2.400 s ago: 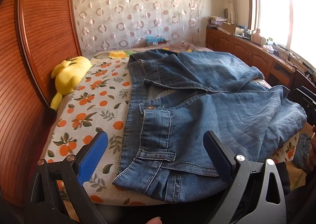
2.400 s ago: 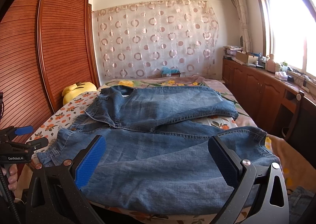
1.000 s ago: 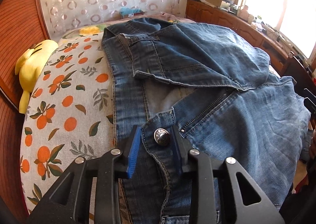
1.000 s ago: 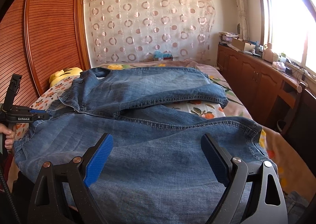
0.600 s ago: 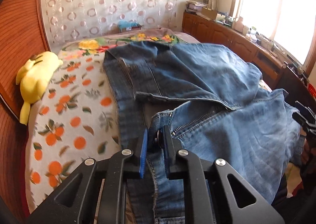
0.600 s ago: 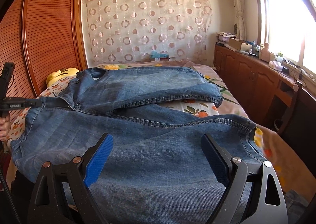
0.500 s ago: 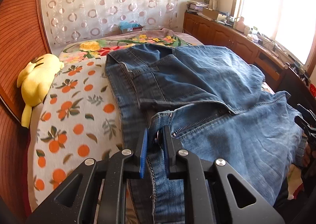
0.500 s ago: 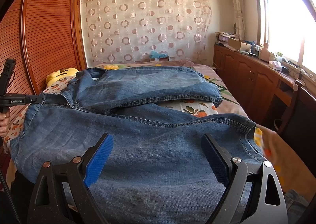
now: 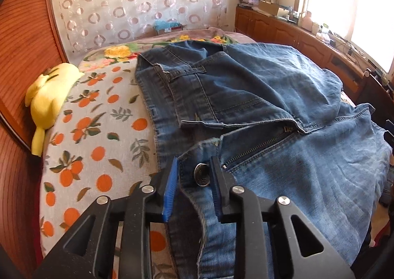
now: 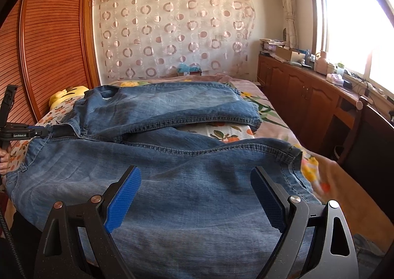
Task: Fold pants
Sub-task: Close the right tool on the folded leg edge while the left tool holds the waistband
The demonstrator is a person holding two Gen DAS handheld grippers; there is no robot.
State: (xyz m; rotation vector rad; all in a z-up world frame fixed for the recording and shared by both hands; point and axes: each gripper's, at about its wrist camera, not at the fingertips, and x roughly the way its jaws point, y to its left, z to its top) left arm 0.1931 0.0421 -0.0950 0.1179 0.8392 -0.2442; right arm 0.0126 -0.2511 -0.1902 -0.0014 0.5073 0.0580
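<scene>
Pants (image 9: 283, 96) are spread across the bed (image 9: 98, 131), with a yellow plush toy (image 9: 49, 91) at the far left by the wooden wardrobe (image 10: 49, 45). Left gripper (image 9: 193, 178) has the waistband with its metal button (image 9: 201, 175) between its jaws, which are opening right now. Right gripper (image 10: 194, 197) hangs wide open over the near leg, gripping nothing.

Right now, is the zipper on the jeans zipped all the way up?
No. The zipper lies open on the jeans, its two sides spread apart below the metal button.
</scene>
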